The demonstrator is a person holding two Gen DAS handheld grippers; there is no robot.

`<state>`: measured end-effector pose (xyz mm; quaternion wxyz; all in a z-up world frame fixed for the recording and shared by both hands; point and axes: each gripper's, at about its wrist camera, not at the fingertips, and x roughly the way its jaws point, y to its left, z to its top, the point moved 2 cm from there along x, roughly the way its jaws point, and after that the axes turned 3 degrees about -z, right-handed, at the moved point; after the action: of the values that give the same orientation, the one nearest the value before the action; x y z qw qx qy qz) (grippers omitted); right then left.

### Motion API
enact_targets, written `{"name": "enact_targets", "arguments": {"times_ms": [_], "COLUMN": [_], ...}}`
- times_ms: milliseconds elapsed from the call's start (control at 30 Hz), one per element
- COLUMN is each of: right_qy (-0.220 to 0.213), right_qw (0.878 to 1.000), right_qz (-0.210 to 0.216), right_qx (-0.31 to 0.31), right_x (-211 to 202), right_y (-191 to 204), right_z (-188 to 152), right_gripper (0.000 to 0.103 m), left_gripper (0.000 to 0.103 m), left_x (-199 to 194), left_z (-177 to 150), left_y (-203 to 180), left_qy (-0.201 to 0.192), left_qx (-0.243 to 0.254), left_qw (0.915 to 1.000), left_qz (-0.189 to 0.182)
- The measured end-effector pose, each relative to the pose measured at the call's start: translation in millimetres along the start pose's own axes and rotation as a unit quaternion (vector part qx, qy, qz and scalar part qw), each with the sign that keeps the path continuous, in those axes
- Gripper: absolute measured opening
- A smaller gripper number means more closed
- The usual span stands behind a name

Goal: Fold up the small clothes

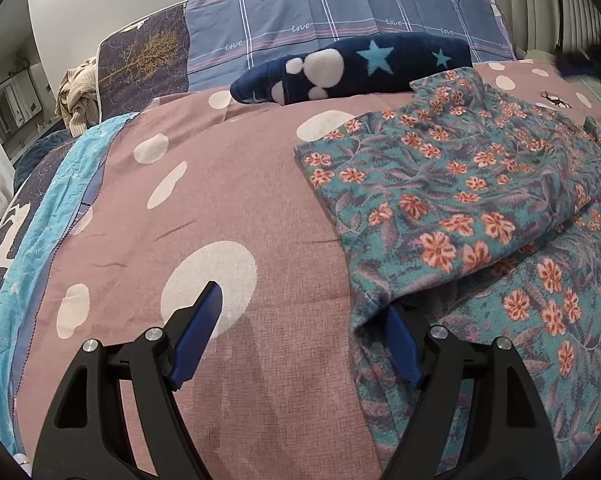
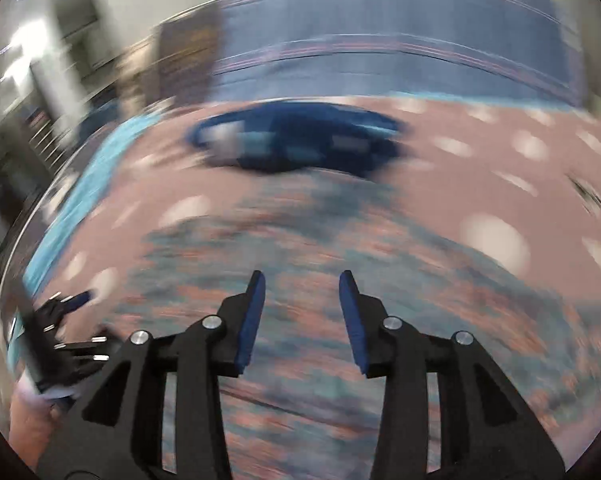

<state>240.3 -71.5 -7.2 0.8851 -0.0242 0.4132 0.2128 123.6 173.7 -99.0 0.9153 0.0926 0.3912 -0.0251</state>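
A teal garment with orange flowers (image 1: 460,184) lies on the pink dotted bedsheet (image 1: 220,216), its upper part folded over the lower part. My left gripper (image 1: 304,300) stands wide open at the garment's near left edge. One of its blue fingers (image 1: 198,336) is over the bare sheet, and the other is tucked under the cloth's edge. Nothing is pinched between them. The right wrist view is heavily blurred. In it my right gripper (image 2: 303,280) hovers above the floral garment (image 2: 340,264), jaws apart with nothing between them. The left gripper (image 2: 68,320) shows at its lower left.
A folded navy fleece with stars and paw prints (image 1: 352,68) (image 2: 296,140) lies behind the garment. A blue checked pillow (image 1: 340,12) stands at the headboard and a turquoise cloth (image 1: 60,208) runs along the bed's left edge. A dark blurred shape (image 1: 580,64) shows at the upper right.
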Motion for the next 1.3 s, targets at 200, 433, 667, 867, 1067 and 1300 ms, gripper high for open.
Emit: {"name": "enact_targets", "arguments": {"times_ms": [200, 433, 667, 867, 1067, 1300], "right_qy": [0.06, 0.129, 0.096, 0.076, 0.001, -0.008], "right_qw": [0.988, 0.977, 0.983, 0.988, 0.998, 0.985], "right_qz": [0.039, 0.027, 0.046, 0.016, -0.004, -0.055], "right_qx": [-0.134, -0.167, -0.152, -0.132, -0.064, 0.165], "right_x": [91, 175, 192, 185, 50, -70], "right_y": [122, 159, 174, 160, 48, -132], "right_z": [37, 43, 59, 55, 18, -109], "right_gripper": [0.038, 0.044, 0.003, 0.027, 0.039, 0.011], "left_gripper": [0.055, 0.026, 0.014, 0.019, 0.039, 0.013], "left_x": [-3, -8, -6, -4, -13, -61], "left_z": [0, -1, -4, -6, -2, -9], "left_y": [-4, -29, -46, -56, -15, 49], "left_qy": [-0.008, -0.02, -0.018, -0.016, -0.014, -0.089], "left_qx": [0.008, 0.071, 0.119, 0.152, 0.049, -0.188], "left_qw": [0.9996, 0.9972, 0.9904, 0.9816, 0.9984, 0.9519], "left_qz": [-0.028, -0.011, 0.067, 0.115, 0.024, -0.225]}}
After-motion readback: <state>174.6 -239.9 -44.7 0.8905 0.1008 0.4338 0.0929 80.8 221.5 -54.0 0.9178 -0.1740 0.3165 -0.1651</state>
